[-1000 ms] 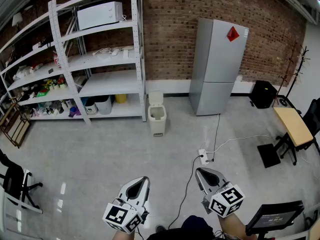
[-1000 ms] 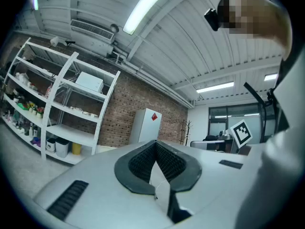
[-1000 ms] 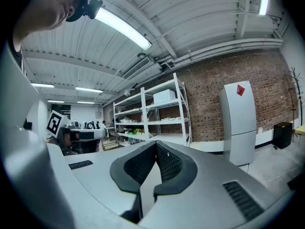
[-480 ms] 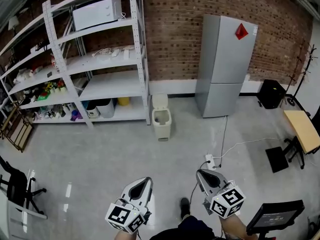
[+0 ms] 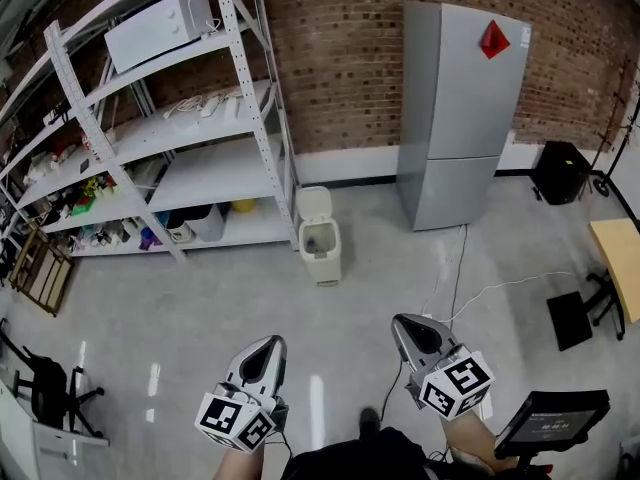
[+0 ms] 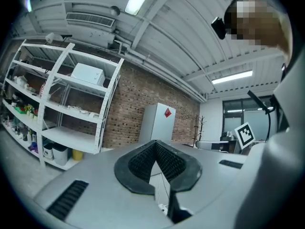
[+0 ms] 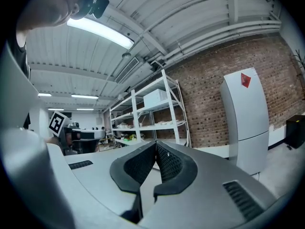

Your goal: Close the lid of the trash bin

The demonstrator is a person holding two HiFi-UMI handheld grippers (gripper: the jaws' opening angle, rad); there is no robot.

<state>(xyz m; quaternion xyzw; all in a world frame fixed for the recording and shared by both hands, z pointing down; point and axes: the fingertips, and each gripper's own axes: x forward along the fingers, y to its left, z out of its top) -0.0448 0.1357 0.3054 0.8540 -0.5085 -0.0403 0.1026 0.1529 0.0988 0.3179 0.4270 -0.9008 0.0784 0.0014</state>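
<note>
I'm looking down a grey concrete floor toward a brick wall, with a white shelving rack on the left and a grey refrigerator on the right. The trash bin stands between them, just beside the rack's front post, and its lid is raised upright at the back, on the wall side.

Both tools sit low in my head view, well apart from the bin. The left gripper has its jaws pressed together with nothing between them, and so does the right gripper.

The bin lies straight ahead, between the lines of the two grippers and a little closer to the left one. I judge I must walk in first, then tip the lid forward, toward me and down; the left gripper looks the handier one.
</note>
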